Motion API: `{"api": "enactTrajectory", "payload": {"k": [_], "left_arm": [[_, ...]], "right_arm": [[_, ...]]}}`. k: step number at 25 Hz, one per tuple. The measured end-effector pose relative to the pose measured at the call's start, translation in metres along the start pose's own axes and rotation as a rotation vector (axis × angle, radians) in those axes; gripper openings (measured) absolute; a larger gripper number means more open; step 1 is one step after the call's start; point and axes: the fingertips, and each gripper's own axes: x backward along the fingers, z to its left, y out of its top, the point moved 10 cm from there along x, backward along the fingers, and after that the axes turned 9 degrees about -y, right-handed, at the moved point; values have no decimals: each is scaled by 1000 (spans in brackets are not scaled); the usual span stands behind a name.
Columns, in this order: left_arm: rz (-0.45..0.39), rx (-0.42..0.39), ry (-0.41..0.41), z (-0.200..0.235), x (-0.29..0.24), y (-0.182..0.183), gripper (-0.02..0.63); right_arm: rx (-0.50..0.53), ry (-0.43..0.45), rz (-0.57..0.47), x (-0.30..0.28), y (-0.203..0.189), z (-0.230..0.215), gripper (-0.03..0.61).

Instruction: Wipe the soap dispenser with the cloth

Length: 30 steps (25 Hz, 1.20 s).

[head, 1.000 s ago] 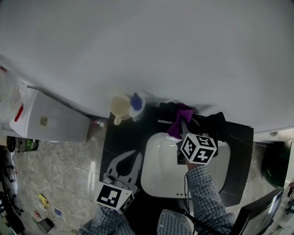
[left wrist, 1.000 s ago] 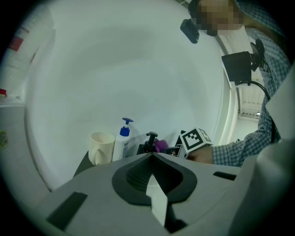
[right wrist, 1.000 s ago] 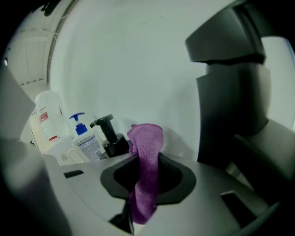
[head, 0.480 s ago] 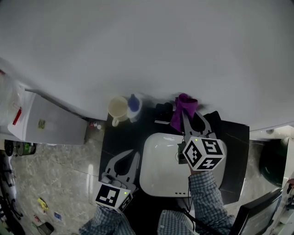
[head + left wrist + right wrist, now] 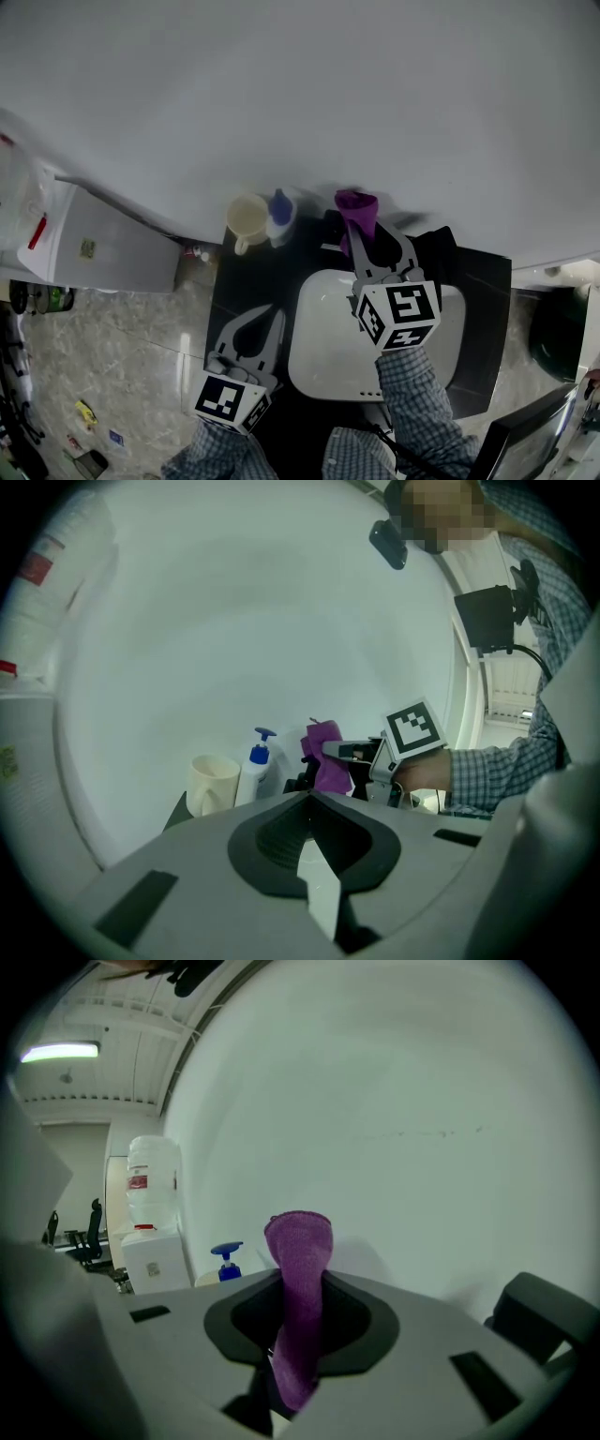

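The soap dispenser (image 5: 279,216) with the blue pump stands by the wall. It is a little to the left of the right gripper (image 5: 367,236) and does not touch its fingers. A cream mug (image 5: 246,218) stands just beside the dispenser, on its far side. The right gripper's fingers are squeezed tight on a purple cloth (image 5: 300,1251), which sticks up out of them. The left gripper (image 5: 309,799) is well back from the dispenser, beside the white sink (image 5: 323,366). Its fingers are pressed together with nothing in them.

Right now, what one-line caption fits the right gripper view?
Right gripper clamps a purple cloth upright before a white wall, with the top of the soap dispenser showing at left.
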Motion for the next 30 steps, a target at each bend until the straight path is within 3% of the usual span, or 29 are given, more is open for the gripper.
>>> {"api": "enactTrajectory", "payload": {"k": [10, 21, 30], "left_arm": [[3, -1, -9, 0, 4, -4, 11], [13, -4, -4, 1, 12, -7, 11], [11, 0, 11, 2, 20, -9, 11]], "right_arm": [[60, 43, 9, 7, -16, 15, 87], [122, 119, 179, -1, -64, 42, 87], [97, 240, 285, -8, -90, 75, 87]]}}
